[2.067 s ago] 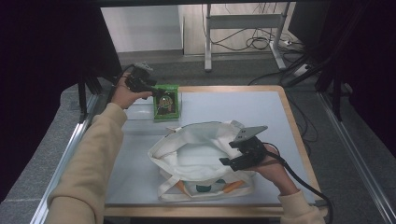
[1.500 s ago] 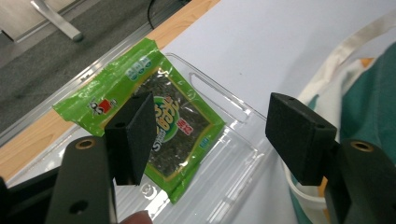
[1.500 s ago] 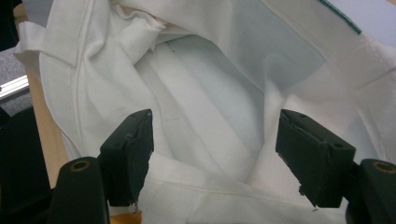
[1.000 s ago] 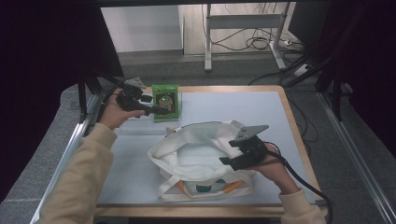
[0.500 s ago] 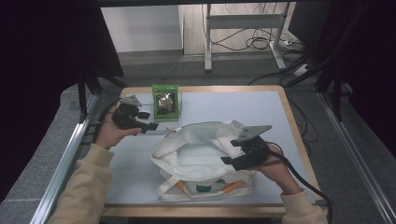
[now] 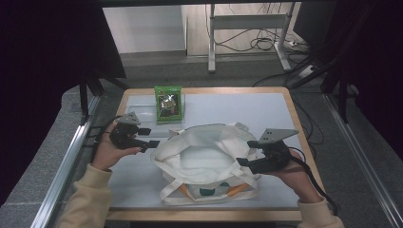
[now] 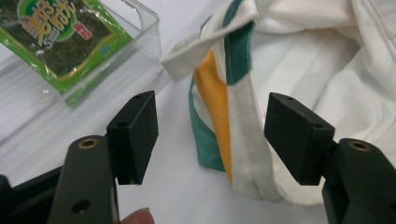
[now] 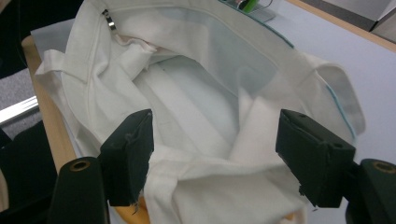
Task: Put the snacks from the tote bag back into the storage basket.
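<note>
Both claws wide open beside tote bag

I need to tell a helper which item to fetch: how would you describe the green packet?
Look at the far edge of the table, left of centre, beyond the white tote bag. There a clear plastic tray holds the green packet: flat, bright green, the only packaged item.

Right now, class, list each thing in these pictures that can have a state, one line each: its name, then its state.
tote bag: lying on the table, mouth open.
bag handle: hanging loose between the left jaws, not gripped.
seaweed packet: sealed, resting in the clear tray.
left gripper: open.
right gripper: open, jaws astride the bag's near rim.
</note>
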A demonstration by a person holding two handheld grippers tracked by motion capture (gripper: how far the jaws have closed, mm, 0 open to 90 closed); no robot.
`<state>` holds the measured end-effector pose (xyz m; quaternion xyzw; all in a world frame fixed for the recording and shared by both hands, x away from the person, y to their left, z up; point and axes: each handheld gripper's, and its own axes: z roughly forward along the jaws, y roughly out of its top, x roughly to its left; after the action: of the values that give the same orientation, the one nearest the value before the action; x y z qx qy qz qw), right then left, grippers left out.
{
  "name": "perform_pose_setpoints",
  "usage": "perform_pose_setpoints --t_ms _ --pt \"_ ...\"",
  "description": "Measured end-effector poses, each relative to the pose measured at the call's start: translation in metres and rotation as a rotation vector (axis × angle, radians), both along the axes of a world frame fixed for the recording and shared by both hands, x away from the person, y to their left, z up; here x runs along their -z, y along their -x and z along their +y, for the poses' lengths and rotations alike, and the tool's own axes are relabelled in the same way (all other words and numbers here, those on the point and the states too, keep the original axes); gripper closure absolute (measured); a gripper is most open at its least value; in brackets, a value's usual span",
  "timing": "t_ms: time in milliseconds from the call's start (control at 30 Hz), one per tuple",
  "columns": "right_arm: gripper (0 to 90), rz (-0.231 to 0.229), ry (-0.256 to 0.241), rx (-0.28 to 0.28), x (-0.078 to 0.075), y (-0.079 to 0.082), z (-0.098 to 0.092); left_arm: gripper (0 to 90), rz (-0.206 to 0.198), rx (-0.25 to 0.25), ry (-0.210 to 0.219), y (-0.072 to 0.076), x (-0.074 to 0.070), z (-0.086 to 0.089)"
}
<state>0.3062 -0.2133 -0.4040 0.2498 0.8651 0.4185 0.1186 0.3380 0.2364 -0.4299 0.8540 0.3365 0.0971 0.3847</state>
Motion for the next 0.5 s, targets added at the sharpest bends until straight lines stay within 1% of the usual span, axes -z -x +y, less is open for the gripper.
perform_pose_setpoints --t_ms 67,133,200,300,400,500 --pt "27.7 0.002 -0.015 0.009 -0.001 0.002 -0.007 34.9 0.003 0.004 -0.005 0.003 0.002 0.0" --pt "27.7 -0.001 -0.019 0.023 -0.002 0.004 -0.013 34.8 0.002 -0.003 -0.013 0.006 0.003 0.0" --pt "27.7 -0.006 -0.024 0.043 -0.003 0.005 -0.02 34.8 0.007 -0.005 -0.01 0.007 0.004 0.0" --pt "27.8 -0.002 -0.032 0.07 -0.002 0.003 -0.029 34.8 0.011 -0.009 -0.028 0.008 0.008 -0.001" --pt "27.9 0.006 -0.038 0.103 0.001 -0.001 -0.037 34.7 0.018 -0.009 -0.022 0.008 0.011 -0.001" --pt "27.9 0.011 -0.036 0.105 0.001 -0.002 -0.039 34.5 0.02 -0.013 -0.016 0.007 0.012 0.0"
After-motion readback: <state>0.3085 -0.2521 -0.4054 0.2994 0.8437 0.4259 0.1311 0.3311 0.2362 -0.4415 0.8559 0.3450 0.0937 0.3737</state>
